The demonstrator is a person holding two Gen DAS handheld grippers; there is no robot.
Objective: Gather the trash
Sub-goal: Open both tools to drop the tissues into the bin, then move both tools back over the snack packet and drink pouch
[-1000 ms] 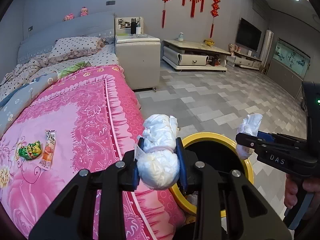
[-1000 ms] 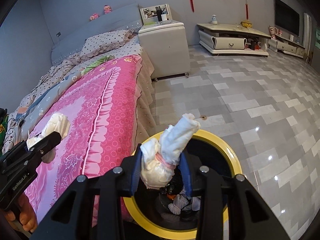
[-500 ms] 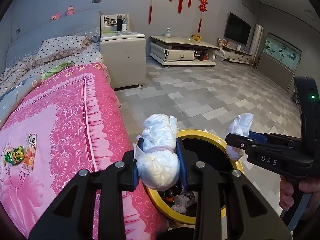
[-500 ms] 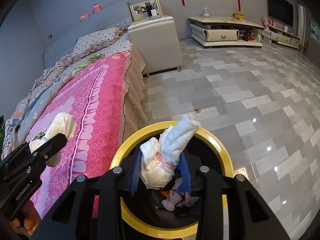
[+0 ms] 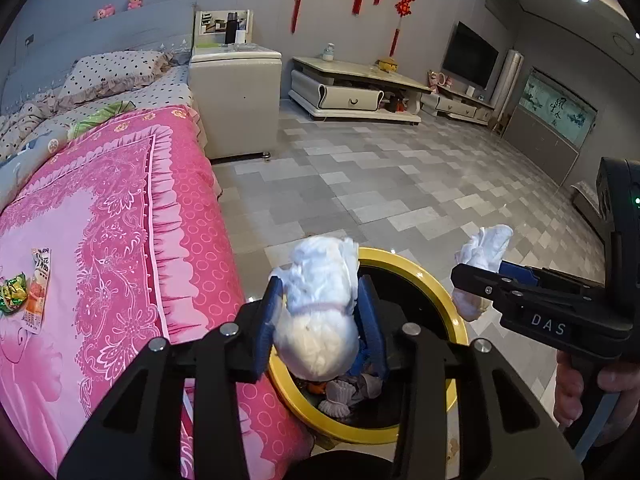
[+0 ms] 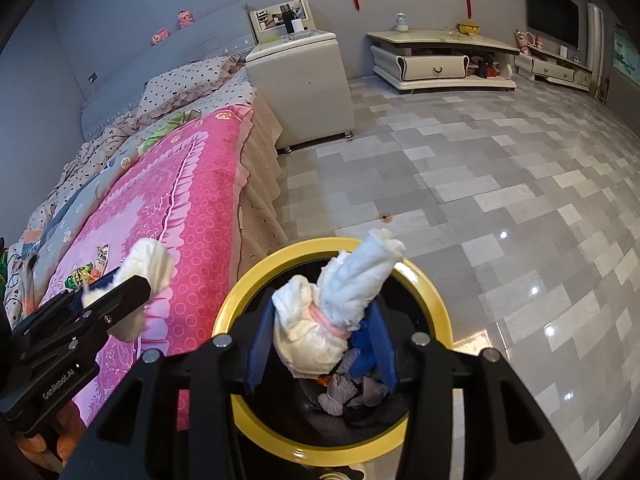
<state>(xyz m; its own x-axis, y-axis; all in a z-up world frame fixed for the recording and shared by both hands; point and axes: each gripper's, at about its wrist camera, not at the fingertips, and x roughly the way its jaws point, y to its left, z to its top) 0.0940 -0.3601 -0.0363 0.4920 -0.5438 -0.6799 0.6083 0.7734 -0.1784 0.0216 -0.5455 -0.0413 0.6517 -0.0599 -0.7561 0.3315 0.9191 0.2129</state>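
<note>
A black bin with a yellow rim (image 5: 432,280) (image 6: 436,312) stands on the floor against the bed and holds several scraps. My left gripper (image 5: 320,304) hangs over its left edge. Its jaws are opening, and a white rolled bundle (image 5: 316,320) sits loosely between the blue pads. My right gripper (image 6: 320,328) is over the bin's mouth. Its jaws are opening too, with a gap on each side of a tilted white bundle tied in pink (image 6: 348,284). An orange wrapper (image 5: 38,288) and a green one (image 5: 12,292) lie on the bed.
The pink bedspread (image 5: 100,220) fills the left, its frilled edge touching the bin. A white nightstand (image 5: 236,96) stands beyond the bed and a low TV cabinet (image 5: 352,92) along the far wall. Grey tiled floor (image 6: 500,184) spreads to the right. A hand (image 5: 580,384) grips the right handle.
Both grippers came in over the bin. Both pairs of jaws have widened, and the bundles that were pinched tight now sit loose between the pads.
</note>
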